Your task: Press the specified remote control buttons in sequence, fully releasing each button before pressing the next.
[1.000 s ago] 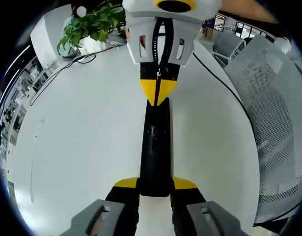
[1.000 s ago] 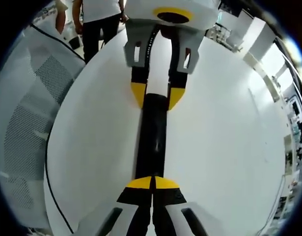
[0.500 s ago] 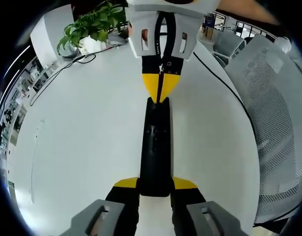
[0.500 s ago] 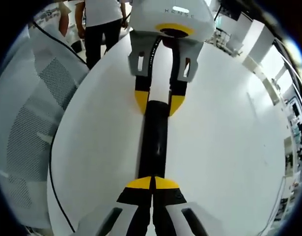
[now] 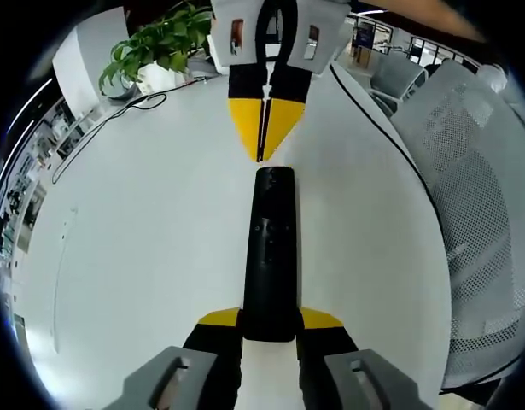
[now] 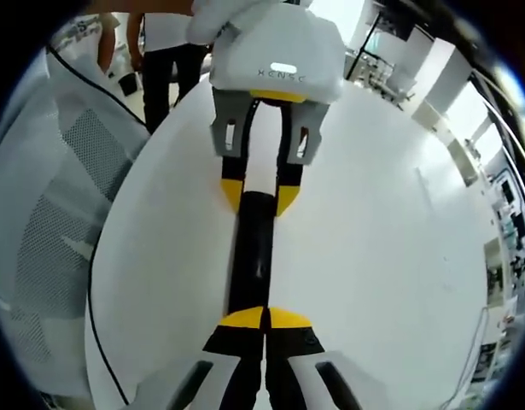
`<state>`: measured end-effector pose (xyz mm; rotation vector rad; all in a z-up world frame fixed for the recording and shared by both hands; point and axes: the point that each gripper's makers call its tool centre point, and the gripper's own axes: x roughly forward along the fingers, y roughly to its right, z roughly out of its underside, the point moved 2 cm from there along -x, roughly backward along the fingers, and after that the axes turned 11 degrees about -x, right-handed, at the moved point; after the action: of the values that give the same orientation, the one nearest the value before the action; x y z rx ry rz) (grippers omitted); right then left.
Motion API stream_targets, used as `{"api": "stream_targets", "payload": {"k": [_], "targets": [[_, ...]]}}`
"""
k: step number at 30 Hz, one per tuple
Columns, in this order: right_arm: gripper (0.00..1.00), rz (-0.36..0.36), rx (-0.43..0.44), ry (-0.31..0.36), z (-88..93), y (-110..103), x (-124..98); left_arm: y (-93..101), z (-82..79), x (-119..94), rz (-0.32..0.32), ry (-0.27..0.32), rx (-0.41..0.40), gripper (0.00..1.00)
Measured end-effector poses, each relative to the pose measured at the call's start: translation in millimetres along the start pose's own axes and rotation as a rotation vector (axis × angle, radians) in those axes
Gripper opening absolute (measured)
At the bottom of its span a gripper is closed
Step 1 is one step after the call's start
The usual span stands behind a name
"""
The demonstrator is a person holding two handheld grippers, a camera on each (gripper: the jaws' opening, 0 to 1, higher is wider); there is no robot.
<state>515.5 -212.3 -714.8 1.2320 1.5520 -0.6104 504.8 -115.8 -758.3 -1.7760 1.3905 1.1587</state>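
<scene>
**Black, yellow and white on the table**

A black remote control [image 5: 271, 256] is lying on a plain white table [image 5: 142, 248]. Yellow-tipped jaws are showing on both grippers. At upper left, a green plant [image 5: 155, 47]; at right, a grey mesh chair [image 5: 475, 213].

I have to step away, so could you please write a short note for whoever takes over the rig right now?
Left gripper: jaws closed on the near end of the black remote, holding it flat on the white table.
Right gripper: jaws shut, yellow tips together, lifted just clear of the remote's far end; nothing held.
Done: the tip is off the remote, so the button looks released.
Left: which buttons have been pressed cannot be told from here; check the sequence, then press the next. Keep the remote steady and in view.
</scene>
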Motion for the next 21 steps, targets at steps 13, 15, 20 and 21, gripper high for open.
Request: {"api": "stream_targets", "payload": {"k": [13,15,20,21], "targets": [[0.00,-0.026,0.014,0.018,-6.0,-7,20,-0.3,0.4,0,0.002,0.010,-0.002,0.23],[0.00,-0.027,0.013,0.019,-6.2,-8,22,-0.4,0.4,0,0.002,0.012,-0.002,0.23],[0.00,-0.034,0.013,0.018,-5.8,-8,27,-0.5,0.4,0,0.004,0.013,-0.001,0.23],[0.00,-0.035,0.013,0.018,-5.7,-8,27,-0.5,0.4,0,0.005,0.013,-0.001,0.23]]}}
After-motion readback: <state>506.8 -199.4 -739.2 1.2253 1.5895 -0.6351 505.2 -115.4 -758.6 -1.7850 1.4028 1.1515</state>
